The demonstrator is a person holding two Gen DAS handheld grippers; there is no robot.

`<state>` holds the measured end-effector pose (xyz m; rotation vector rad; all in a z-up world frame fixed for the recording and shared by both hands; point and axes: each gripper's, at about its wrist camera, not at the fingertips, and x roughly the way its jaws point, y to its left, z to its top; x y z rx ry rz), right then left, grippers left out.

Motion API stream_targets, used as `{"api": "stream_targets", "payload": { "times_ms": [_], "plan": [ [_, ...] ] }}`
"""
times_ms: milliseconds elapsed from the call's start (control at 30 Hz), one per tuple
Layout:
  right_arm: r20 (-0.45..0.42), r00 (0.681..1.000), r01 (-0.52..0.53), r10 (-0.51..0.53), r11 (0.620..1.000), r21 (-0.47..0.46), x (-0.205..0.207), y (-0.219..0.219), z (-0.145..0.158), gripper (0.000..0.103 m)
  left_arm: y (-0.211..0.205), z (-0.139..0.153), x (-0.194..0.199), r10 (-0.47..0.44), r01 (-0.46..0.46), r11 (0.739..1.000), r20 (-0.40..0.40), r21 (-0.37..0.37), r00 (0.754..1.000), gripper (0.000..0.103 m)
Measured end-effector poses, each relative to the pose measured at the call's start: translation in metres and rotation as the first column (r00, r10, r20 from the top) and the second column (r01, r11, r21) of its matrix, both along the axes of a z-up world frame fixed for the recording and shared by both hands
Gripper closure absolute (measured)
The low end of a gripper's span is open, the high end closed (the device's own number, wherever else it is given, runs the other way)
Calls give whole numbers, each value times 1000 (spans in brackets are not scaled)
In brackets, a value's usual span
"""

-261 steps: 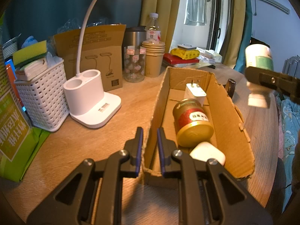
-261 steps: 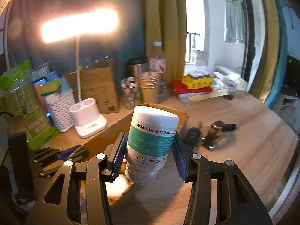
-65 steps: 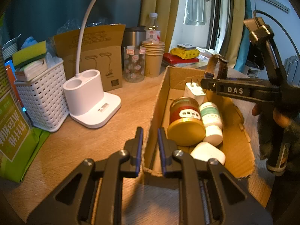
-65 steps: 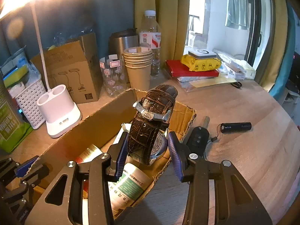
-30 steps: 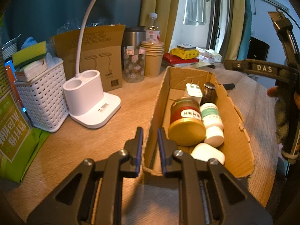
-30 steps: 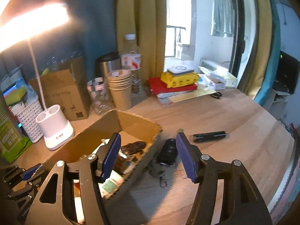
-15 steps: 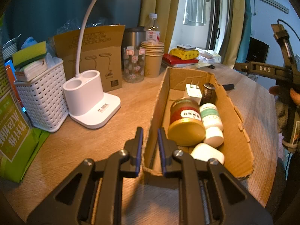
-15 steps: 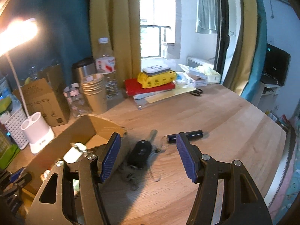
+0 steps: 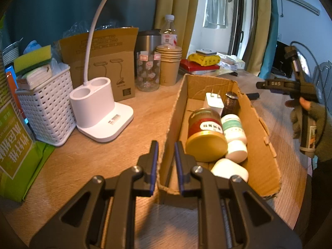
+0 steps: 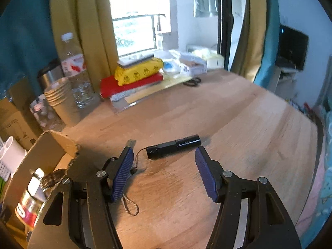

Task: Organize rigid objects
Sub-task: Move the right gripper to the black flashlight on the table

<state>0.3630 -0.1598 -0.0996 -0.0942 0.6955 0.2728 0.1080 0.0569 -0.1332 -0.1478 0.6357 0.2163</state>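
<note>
1. Left tongs (image 9: 166, 161) are clamped tight on the near wall of the cardboard box (image 9: 267, 161).
2. Right tongs (image 10: 162, 172) gape empty above bare tabletop (image 10: 238, 124), with open room to their right.
3. The black flashlight (image 10: 173, 146) lies flat just beyond the tongs, long axis crosswise, lanyard end toward the box.

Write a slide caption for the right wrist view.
Open right gripper poised over a small black cylindrical flashlight on the wooden table, beside the cardboard box.

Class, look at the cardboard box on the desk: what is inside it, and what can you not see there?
Inside the box: a gold-lidded jar, a white bottle, a white plug, a dark watch and a white case. The floor beneath them is hidden.
</note>
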Motion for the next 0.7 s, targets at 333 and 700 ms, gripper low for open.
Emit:
{"api": "stream_targets", "payload": {
  "times_ms": [333,700],
  "plan": [
    [-145,988,66,-60,997,40,40,3,-30,38,0,0,0,1,-1,1000,-1,-3,1000,86],
    [-223,971,103,-87,993,62,76,21,-38,38,-1,-1,0,-2,2,1000,2,-8,1000,86]
  ]
}}
